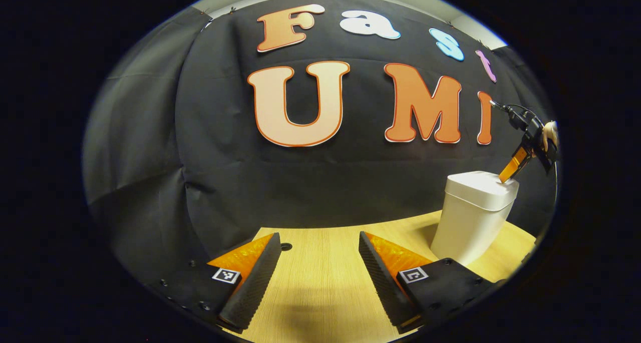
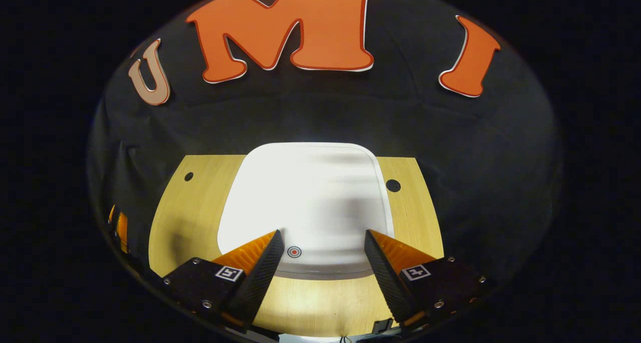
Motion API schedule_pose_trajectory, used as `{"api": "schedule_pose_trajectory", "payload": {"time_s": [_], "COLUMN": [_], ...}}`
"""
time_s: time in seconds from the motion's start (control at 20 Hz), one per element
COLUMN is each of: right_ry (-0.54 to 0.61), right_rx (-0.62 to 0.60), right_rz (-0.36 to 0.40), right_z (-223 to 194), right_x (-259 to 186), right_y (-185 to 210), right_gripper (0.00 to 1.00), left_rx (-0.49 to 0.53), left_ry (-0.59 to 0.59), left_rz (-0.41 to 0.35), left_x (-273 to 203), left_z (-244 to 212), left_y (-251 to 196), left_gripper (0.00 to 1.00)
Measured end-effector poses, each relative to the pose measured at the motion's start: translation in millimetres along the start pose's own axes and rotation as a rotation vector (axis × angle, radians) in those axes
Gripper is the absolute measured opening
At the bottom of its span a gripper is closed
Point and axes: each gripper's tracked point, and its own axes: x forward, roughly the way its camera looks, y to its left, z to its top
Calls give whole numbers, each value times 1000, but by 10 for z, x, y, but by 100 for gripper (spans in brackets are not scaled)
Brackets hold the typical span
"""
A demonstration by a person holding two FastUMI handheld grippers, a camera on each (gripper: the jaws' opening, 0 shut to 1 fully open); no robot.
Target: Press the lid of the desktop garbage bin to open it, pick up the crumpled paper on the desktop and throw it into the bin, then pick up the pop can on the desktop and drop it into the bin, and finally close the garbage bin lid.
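Right gripper view shows our right gripper (image 2: 320, 243) spread wide and empty over the white bin (image 1: 473, 215), fingertips by its lid (image 2: 305, 193). Our left gripper (image 1: 315, 263) hangs open too. We might push off-centre and tip the bin

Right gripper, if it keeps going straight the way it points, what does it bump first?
Probably the closed white lid of the bin. The right gripper points down at it with open jaws, near the small round mark.
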Motion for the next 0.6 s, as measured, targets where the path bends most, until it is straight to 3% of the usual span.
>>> {"api": "schedule_pose_trajectory", "payload": {"time_s": [0.25,0.6], "right_ry": [-40,-251], "right_rx": [15,43], "right_rz": [-9,-1], "right_z": [61,257], "right_x": [-86,-475], "right_y": [37,143], "right_gripper": [99,99], "left_rx": [23,21], "left_ry": [-20,-41], "left_rz": [0,13], "left_x": [28,48], "left_z": [127,230], "left_y": [-24,-23], "left_gripper": [99,99]}}
